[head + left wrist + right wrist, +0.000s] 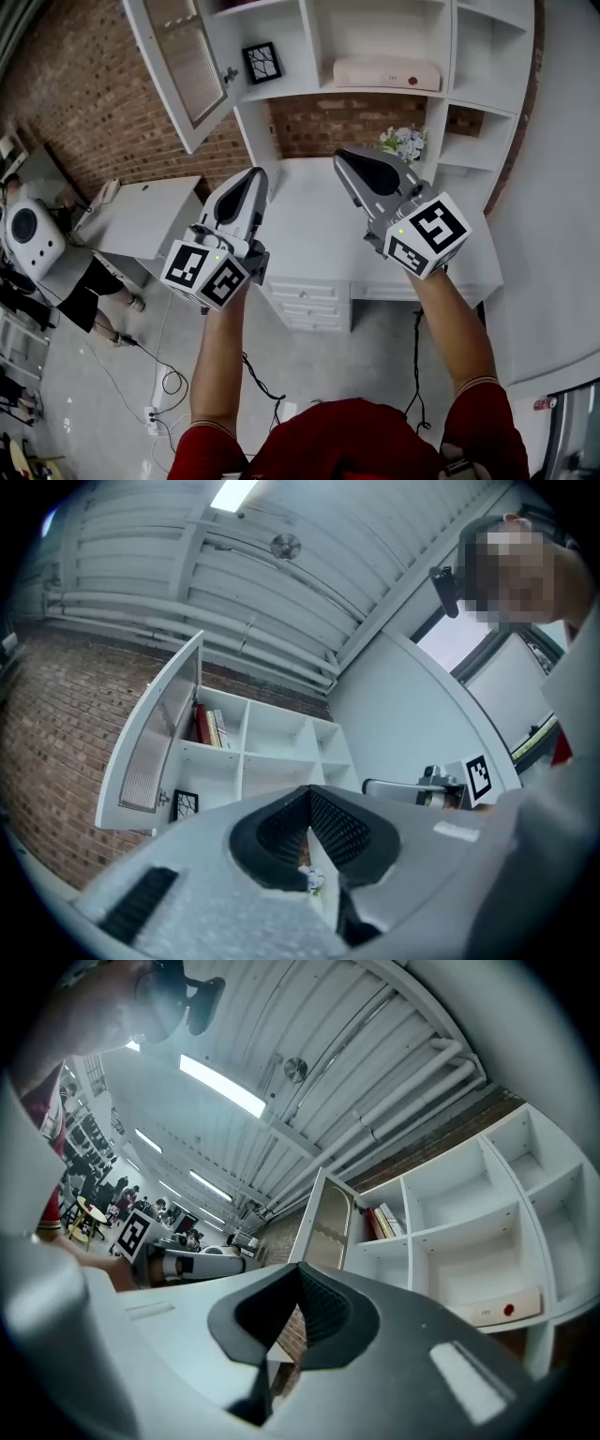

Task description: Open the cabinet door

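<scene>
The white cabinet door (183, 61) with a ribbed glass pane stands swung wide open at the upper left of the shelf unit (375, 37). It also shows in the left gripper view as the door (155, 738) and in the right gripper view as the door (328, 1222). My left gripper (255, 176) is shut and holds nothing, hanging below and to the right of the door, apart from it. My right gripper (345, 155) is shut and empty too, over the white desk (309, 225). Both pairs of jaws meet with nothing between them (307, 803) (298, 1283).
A framed picture (262, 62) and a pink box (387, 72) sit on the shelves, books (208, 727) behind the door. A flower bunch (405, 142) stands on the desk, drawers (309, 305) below it. A grey side table (141, 220) and floor cables (169, 380) lie left.
</scene>
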`<state>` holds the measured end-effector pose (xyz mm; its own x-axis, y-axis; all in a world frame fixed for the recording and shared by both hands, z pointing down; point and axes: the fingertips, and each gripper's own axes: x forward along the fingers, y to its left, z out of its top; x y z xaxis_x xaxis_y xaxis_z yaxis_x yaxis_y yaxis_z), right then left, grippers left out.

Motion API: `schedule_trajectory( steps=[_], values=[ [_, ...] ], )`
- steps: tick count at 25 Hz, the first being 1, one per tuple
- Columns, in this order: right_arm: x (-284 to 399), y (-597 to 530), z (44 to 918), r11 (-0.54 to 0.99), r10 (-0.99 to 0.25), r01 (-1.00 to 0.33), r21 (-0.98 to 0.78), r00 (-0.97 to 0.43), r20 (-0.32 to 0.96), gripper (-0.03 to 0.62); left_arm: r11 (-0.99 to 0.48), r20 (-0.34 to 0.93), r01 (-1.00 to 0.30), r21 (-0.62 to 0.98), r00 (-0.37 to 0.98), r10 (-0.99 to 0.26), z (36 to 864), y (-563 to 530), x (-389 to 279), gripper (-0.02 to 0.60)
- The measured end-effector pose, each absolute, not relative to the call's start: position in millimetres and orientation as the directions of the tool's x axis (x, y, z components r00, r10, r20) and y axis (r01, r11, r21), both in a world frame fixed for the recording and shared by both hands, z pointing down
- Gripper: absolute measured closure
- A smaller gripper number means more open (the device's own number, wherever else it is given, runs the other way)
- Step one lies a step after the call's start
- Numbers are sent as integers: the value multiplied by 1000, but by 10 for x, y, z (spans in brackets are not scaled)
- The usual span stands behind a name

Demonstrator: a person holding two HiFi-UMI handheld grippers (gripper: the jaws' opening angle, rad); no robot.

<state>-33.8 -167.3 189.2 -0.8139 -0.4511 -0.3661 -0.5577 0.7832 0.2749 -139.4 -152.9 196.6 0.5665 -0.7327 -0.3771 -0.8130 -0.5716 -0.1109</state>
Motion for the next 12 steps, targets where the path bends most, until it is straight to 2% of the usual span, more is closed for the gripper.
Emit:
schedule_trajectory(
  steps=[12],
  values=[
    [-375,-1527,2012,772,-484,-582,255,-798,-358,583,-578,-366,-796,-180,600,-711,2008,-1281,-1390,577]
  ],
)
